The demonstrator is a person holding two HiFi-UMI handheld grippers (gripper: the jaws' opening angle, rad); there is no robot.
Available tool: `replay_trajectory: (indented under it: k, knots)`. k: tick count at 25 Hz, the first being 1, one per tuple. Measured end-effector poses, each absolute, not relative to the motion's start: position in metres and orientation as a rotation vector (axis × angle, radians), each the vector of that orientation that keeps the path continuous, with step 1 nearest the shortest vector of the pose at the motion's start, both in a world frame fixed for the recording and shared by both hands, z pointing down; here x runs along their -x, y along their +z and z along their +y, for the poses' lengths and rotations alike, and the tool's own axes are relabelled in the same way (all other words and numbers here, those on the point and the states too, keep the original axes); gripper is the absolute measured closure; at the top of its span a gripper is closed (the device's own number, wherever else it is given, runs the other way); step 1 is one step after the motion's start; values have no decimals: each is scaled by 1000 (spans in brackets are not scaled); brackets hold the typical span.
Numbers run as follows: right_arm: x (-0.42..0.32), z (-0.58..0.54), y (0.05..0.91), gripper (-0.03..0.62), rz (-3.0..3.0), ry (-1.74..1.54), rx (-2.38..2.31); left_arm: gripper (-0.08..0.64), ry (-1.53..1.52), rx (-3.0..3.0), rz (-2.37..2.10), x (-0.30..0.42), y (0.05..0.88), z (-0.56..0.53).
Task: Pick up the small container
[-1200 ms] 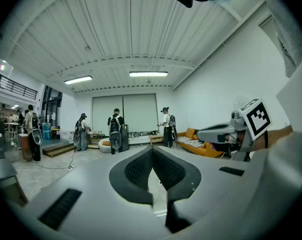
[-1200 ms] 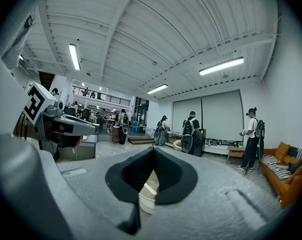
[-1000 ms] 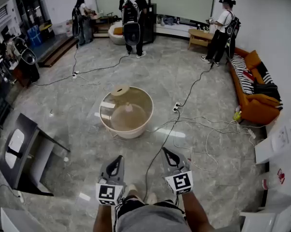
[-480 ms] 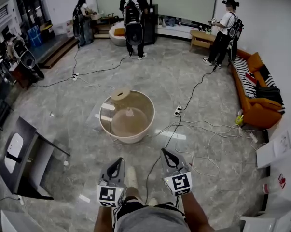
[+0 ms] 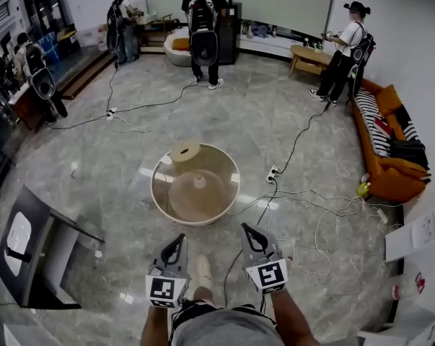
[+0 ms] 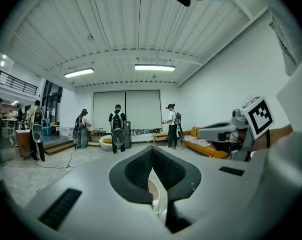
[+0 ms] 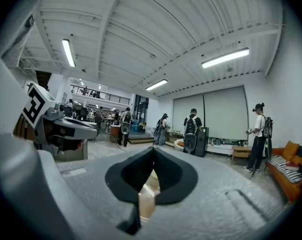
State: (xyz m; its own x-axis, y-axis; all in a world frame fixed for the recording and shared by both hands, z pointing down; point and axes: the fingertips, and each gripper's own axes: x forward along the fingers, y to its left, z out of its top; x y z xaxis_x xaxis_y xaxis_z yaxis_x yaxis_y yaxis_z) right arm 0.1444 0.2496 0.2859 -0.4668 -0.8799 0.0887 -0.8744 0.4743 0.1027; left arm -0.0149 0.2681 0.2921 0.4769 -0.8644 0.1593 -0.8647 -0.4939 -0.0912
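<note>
Straight ahead on the grey stone floor (image 5: 289, 121) stands a large round tub (image 5: 228, 200), with the small container (image 5: 186, 151) resting at its far rim. Nearer the person, the left gripper (image 5: 179, 237) and the right gripper (image 5: 245, 228) hover side by side, jaws pressed together, holding nothing.

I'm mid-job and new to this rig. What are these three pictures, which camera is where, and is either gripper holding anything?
No robot here: a person holds a two-jaw gripper in each hand. The head view looks down from the person's head: left gripper, right gripper, both pointing toward a big round tub on the polished floor. A small round container sits at its far rim; a pale item inside is too small to name. The two gripper views look along each gripper's own jaws. Both grippers are shut, with nothing held.
</note>
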Motion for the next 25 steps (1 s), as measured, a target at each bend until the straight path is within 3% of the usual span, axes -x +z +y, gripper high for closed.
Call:
replay_trajectory:
  k: [25]
  knots:
    - [-46, -73, 357, 592, -2550, -3, -1536, 545, 326, -2661, -1530, 107, 367, -61]
